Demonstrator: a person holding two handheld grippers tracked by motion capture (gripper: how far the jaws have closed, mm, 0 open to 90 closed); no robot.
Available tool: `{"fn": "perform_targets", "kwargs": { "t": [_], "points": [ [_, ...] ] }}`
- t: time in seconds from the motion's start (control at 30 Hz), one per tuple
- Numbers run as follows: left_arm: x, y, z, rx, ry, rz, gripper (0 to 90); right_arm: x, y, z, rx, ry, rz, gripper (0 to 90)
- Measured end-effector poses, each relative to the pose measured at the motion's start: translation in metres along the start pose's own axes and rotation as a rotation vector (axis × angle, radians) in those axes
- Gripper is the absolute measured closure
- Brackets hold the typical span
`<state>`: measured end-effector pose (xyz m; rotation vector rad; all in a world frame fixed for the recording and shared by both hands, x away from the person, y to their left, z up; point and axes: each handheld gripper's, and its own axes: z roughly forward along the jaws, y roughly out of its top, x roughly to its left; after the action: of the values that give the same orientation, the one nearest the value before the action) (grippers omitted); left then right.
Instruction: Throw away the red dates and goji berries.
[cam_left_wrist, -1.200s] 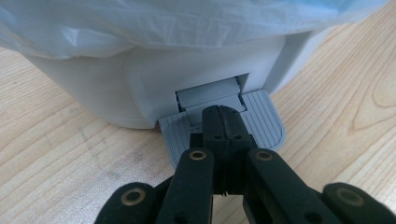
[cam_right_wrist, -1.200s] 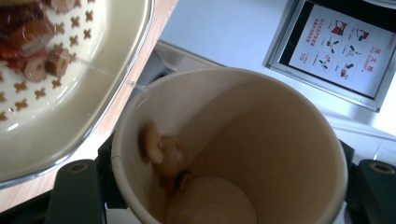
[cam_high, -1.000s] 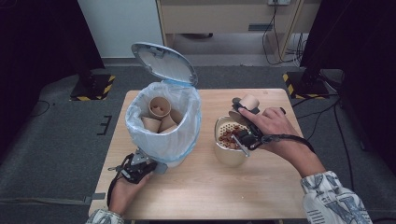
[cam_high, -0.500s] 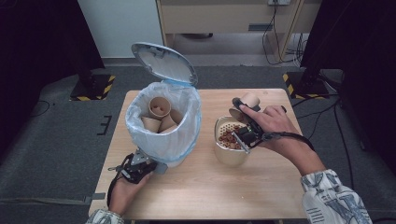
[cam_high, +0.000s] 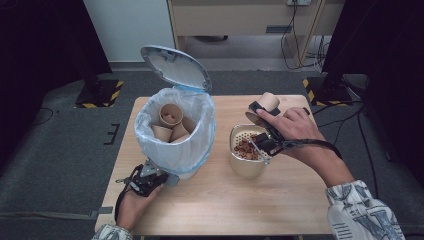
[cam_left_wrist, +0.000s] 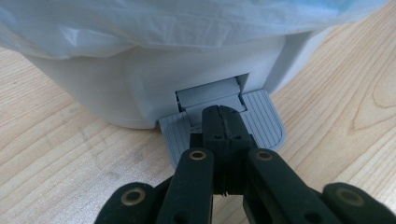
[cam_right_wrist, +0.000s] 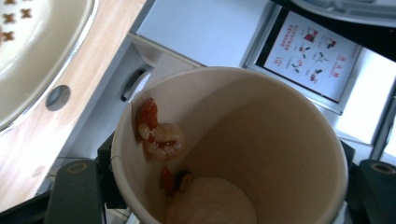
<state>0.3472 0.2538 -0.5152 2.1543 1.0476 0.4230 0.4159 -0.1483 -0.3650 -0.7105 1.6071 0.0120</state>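
The left hand (cam_high: 131, 205) is seen at the table's (cam_high: 300, 210) near edge, toward its left corner, reaching forward and level. The left gripper (cam_left_wrist: 223, 122) is closed with its jaws together, nothing between them, and its tip is pressed onto the grey ribbed pedal (cam_left_wrist: 261, 119) at the foot of the white pedal bin (cam_left_wrist: 154, 84). The bin stands on the left half of the table with its lid (cam_high: 175, 67) raised. It is lined with a pale plastic bag (cam_high: 175, 150), and several paper cups (cam_high: 171, 116) are lying inside.

The right hand (cam_high: 292, 127) is held over the right half of the table, its wrist bent and turned toward the far edge. The right gripper (cam_high: 262, 117) is clamped on a paper cup (cam_right_wrist: 243, 154), which is tipped on its side above a cream strainer bowl (cam_high: 245, 167). A shrimp (cam_right_wrist: 159, 135) and a few scraps are stuck to the cup's inner wall. Reddish-brown food scraps (cam_high: 246, 147) are collected in the perforated bowl, near the table's middle.
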Motion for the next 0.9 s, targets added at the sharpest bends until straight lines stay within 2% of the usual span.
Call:
{"fn": "perform_targets", "kwargs": {
  "t": [0.13, 0.23, 0.33, 0.4, 0.47, 0.53, 0.6, 0.63, 0.8, 0.9],
  "points": [
    [0.0, 0.0, 0.0, -0.001, 0.0, 0.001, 90.0, 0.006, 0.004, 0.003, -0.006, 0.033, -0.048, 27.8],
    [0.0, 0.0, 0.0, -0.001, -0.001, 0.0, 90.0, 0.009, 0.001, 0.003, 0.013, 0.028, -0.068, 27.7],
    [0.0, 0.0, 0.0, -0.001, 0.0, -0.001, 90.0, 0.011, 0.008, 0.001, -0.002, 0.031, -0.137, 27.7],
    [0.0, 0.0, 0.0, 0.0, 0.001, 0.0, 90.0, 0.009, 0.007, 0.001, 0.004, 0.024, -0.112, 27.7],
    [0.0, 0.0, 0.0, 0.0, 0.001, 0.0, 90.0, 0.009, 0.005, 0.002, 0.01, 0.021, -0.11, 27.7],
    [0.0, 0.0, 0.0, 0.0, 0.0, 0.0, 90.0, 0.009, 0.007, 0.001, 0.002, 0.019, -0.128, 27.7],
    [0.0, 0.0, 0.0, 0.0, 0.0, 0.0, 90.0, 0.008, 0.01, 0.0, -0.008, 0.011, -0.111, 27.7],
    [0.0, 0.0, 0.0, -0.001, 0.0, 0.001, 90.0, 0.007, 0.009, 0.0, 0.002, 0.002, -0.127, 27.7],
    [0.0, 0.0, 0.0, -0.001, 0.0, 0.0, 90.0, 0.007, 0.01, 0.001, 0.004, 0.006, -0.136, 27.7],
    [0.0, 0.0, 0.0, -0.001, 0.0, 0.0, 90.0, 0.006, 0.009, 0.001, 0.007, 0.006, -0.127, 27.7]
  ]
}}
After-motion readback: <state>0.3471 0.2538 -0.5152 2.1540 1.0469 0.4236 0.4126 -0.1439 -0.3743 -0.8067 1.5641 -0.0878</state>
